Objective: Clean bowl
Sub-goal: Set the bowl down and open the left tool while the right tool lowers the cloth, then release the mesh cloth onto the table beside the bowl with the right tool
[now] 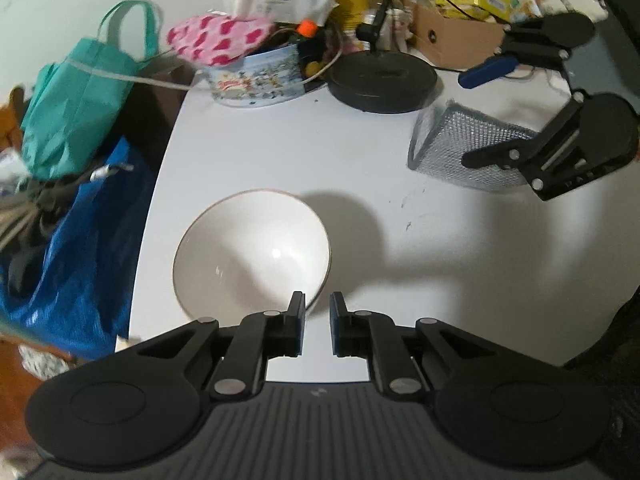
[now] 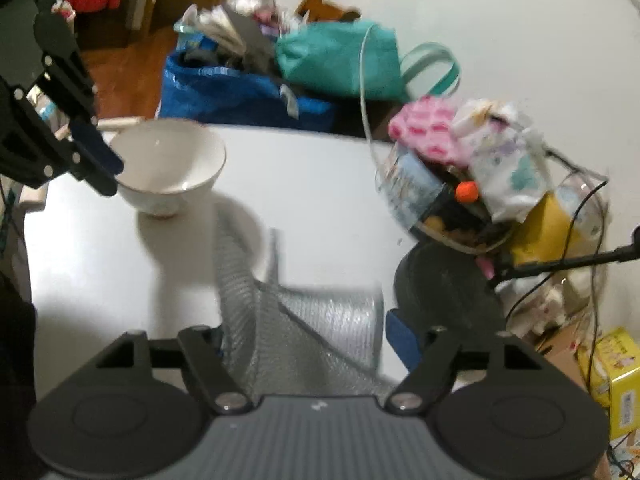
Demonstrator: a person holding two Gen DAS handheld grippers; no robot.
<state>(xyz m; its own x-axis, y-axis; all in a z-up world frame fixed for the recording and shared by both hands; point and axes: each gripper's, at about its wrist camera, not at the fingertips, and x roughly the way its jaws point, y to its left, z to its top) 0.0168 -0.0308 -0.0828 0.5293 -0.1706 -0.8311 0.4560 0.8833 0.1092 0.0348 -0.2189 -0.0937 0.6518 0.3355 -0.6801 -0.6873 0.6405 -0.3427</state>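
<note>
An empty white bowl [image 1: 252, 252] [image 2: 168, 160] stands upright on the white table [image 1: 280, 152], near its left edge. My left gripper [image 1: 318, 312] [image 2: 114, 178] is shut with nothing between its pads, and its tips hover at the bowl's near rim. I cannot tell whether they touch it. A silvery bubble-textured sheet [image 1: 460, 148] [image 2: 320, 332] stands folded on the table to the right. My right gripper [image 2: 310, 340] [image 1: 462, 120] is open around it. One blue pad [image 2: 404, 340] stands clear of the sheet, and the sheet hides the other finger.
A black lamp base [image 1: 382, 80] [image 2: 444, 292] sits behind the sheet. A printed tin [image 1: 256, 76] piled with cloths stands at the back. A teal bag [image 1: 76, 112] and a blue bag [image 1: 80, 260] lie off the table's left edge. A cardboard box [image 1: 452, 44] stands at the far right.
</note>
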